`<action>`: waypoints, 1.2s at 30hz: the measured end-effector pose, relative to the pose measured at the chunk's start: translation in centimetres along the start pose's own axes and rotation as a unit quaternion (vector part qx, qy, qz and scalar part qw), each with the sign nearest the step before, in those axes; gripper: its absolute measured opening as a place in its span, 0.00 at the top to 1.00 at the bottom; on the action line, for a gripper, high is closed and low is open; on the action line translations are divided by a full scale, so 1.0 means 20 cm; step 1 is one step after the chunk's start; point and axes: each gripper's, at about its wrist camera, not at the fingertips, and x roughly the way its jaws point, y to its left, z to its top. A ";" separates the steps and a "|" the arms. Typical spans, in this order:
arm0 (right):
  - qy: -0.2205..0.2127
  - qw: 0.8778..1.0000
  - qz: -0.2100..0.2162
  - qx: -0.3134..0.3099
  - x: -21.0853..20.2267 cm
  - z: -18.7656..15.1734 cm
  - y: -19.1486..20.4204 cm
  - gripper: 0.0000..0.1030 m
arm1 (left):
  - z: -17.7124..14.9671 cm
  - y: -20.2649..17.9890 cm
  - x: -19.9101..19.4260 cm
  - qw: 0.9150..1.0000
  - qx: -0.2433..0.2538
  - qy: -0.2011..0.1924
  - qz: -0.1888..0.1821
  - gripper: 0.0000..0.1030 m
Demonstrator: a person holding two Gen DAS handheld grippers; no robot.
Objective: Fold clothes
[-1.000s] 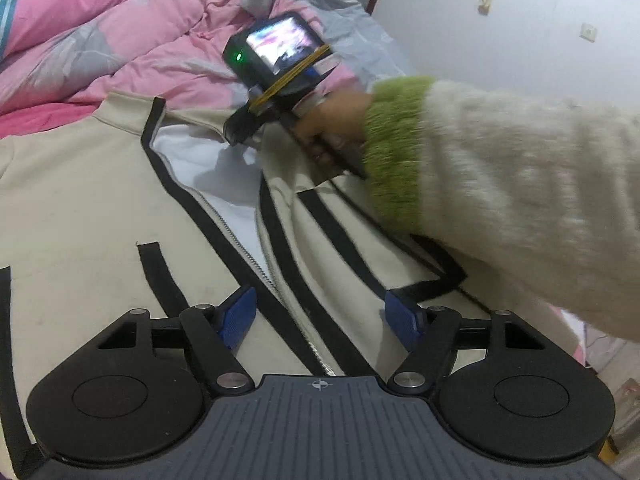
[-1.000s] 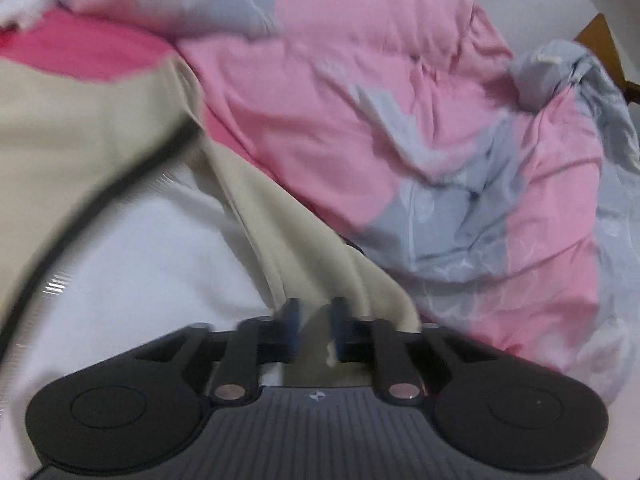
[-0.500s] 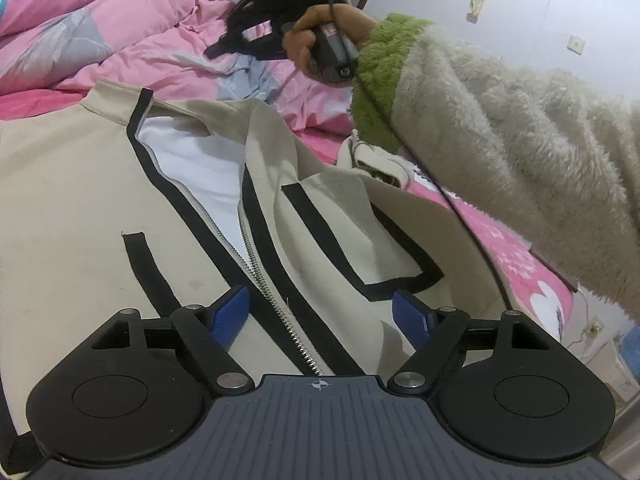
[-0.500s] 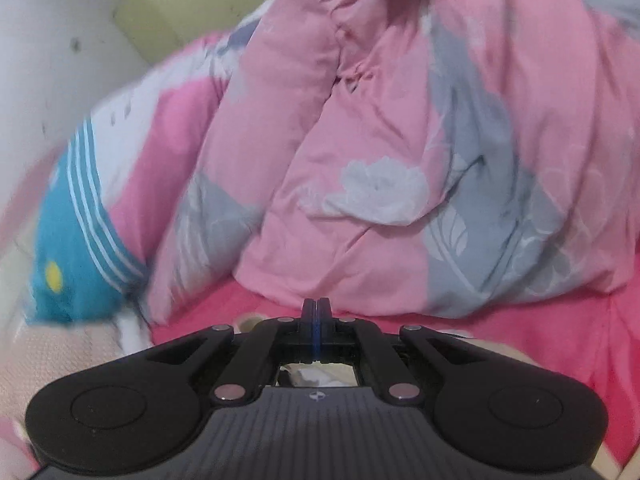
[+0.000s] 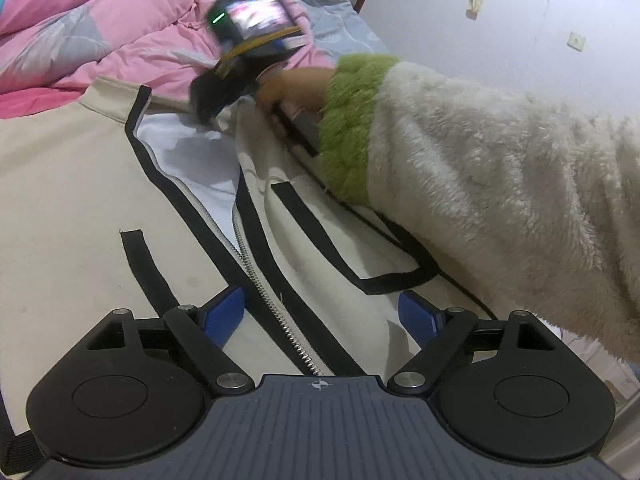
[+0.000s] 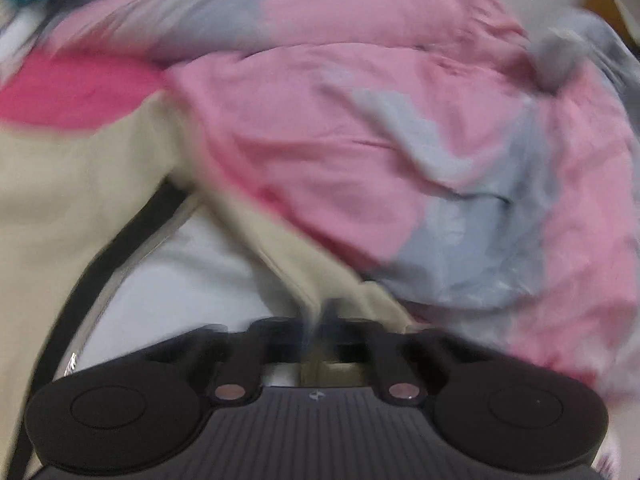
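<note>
A cream jacket (image 5: 80,200) with black trim and an open zipper (image 5: 256,272) lies spread on the bed, white lining showing at the neck. My left gripper (image 5: 320,314) hovers low over the zipper, its jaws opening, blue pads (image 5: 224,312) well apart and pressing nothing. My right gripper (image 5: 204,104), held by a hand in a fuzzy cream sleeve (image 5: 500,180) with a green cuff, is at the collar. In the blurred right wrist view, that gripper (image 6: 320,320) looks shut at the jacket's (image 6: 60,184) collar edge; whether it pinches cloth is unclear.
A rumpled pink and grey quilt (image 5: 120,32) is heaped just beyond the collar and fills most of the right wrist view (image 6: 360,120). A white wall (image 5: 520,20) stands at the back right. The bed's right edge runs under the sleeve.
The right gripper let go of the collar cloth, lifted up over the quilt, then came back down to the collar. The left jaws have spread a little wider.
</note>
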 end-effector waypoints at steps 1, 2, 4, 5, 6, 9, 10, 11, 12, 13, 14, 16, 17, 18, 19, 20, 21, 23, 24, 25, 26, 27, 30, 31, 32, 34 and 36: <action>-0.006 0.999 0.020 0.033 -0.03 0.01 -0.06 0.97 | 0.00 0.00 0.00 1.000 0.000 0.000 0.000 0.17; -0.012 0.997 0.040 0.066 -0.06 0.03 -0.12 0.97 | 0.00 0.00 0.00 1.000 0.000 0.000 0.000 0.17; -0.020 0.983 0.099 0.152 -0.10 0.06 -0.26 0.97 | 0.00 0.00 0.00 1.000 -0.001 0.000 -0.001 0.17; -0.019 0.970 0.135 0.201 -0.10 0.07 -0.33 0.97 | -0.01 0.00 0.00 1.000 -0.001 -0.001 -0.001 0.17; -0.018 0.952 0.172 0.251 -0.09 0.07 -0.40 0.97 | -0.01 0.00 0.00 1.000 -0.001 -0.001 -0.002 0.17; 0.010 0.870 0.274 0.410 0.03 0.04 -0.57 0.96 | 0.00 0.02 0.00 1.000 -0.005 -0.003 -0.005 0.17; 0.020 0.840 0.294 0.455 0.08 0.01 -0.61 0.96 | -0.01 0.02 0.00 1.000 -0.005 -0.004 -0.006 0.17; 0.023 0.821 0.303 0.483 0.12 -0.01 -0.62 0.96 | -0.01 0.02 -0.01 1.000 -0.006 -0.004 -0.007 0.17; 0.023 0.804 0.310 0.507 0.16 -0.04 -0.63 0.96 | -0.01 0.02 -0.01 1.000 -0.006 -0.005 -0.009 0.17; 0.024 0.787 0.316 0.530 0.20 -0.07 -0.64 0.95 | -0.01 0.02 -0.01 1.000 -0.007 -0.005 -0.010 0.17; 0.025 0.768 0.321 0.553 0.24 -0.10 -0.66 0.95 | -0.01 0.02 -0.01 1.000 -0.008 -0.006 -0.011 0.17; 0.020 0.770 0.320 0.551 0.23 -0.11 -0.65 0.93 | -0.01 0.02 -0.01 1.000 -0.010 -0.006 -0.013 0.17; 0.017 0.774 0.318 0.548 0.23 -0.11 -0.65 0.91 | -0.01 0.02 -0.01 1.000 -0.010 -0.006 -0.013 0.17; 0.015 0.777 0.317 0.544 0.22 -0.12 -0.65 0.90 | -0.01 0.02 -0.01 1.000 -0.010 -0.006 -0.013 0.17; 0.012 0.780 0.315 0.540 0.21 -0.12 -0.65 0.86 | -0.01 0.02 -0.01 1.000 -0.010 -0.006 -0.013 0.16; 0.009 0.783 0.314 0.537 0.20 -0.12 -0.65 0.76 | -0.01 0.02 -0.01 1.000 -0.010 -0.006 -0.013 0.16; 0.002 0.795 0.305 0.525 0.17 -0.11 -0.65 0.70 | -0.01 0.02 -0.01 1.000 -0.010 -0.006 -0.013 0.16; -0.025 0.840 0.268 0.472 0.05 -0.05 -0.64 0.60 | -0.01 0.02 -0.01 1.000 -0.010 -0.007 -0.013 0.16; -0.037 0.864 0.250 0.435 -0.01 -0.02 -0.63 0.60 | -0.01 0.02 -0.01 1.000 -0.010 -0.007 -0.013 0.16; -0.045 0.890 0.231 0.391 -0.08 0.00 -0.61 0.60 | -0.01 0.02 -0.01 1.000 -0.010 -0.008 -0.013 0.16; -0.052 0.913 0.213 0.344 -0.15 0.03 -0.58 0.60 | -0.01 0.02 -0.01 1.000 -0.010 -0.009 -0.013 0.16; -0.057 0.929 0.198 0.306 -0.20 0.03 -0.55 0.60 | 0.00 0.02 -0.01 1.000 -0.011 -0.009 -0.013 0.16; -0.079 0.973 0.131 0.174 -0.39 0.00 -0.38 0.60 | 0.00 0.03 -0.01 1.000 -0.015 -0.011 -0.011 0.16; -0.086 0.980 0.115 0.140 -0.44 -0.03 -0.33 0.60 | 0.00 0.03 0.00 1.000 -0.016 -0.012 -0.011 0.16; -0.092 0.985 0.101 0.106 -0.49 -0.06 -0.28 0.60 | 0.00 0.03 0.00 1.000 -0.017 -0.012 -0.011 0.16; -0.098 0.991 0.078 0.047 -0.58 -0.12 -0.19 0.53 | 0.00 0.04 0.00 1.000 -0.020 -0.013 -0.010 0.16; -0.088 0.993 0.078 0.028 -0.63 -0.17 -0.12 0.37 | 0.01 0.04 0.00 1.000 -0.022 -0.014 -0.009 0.16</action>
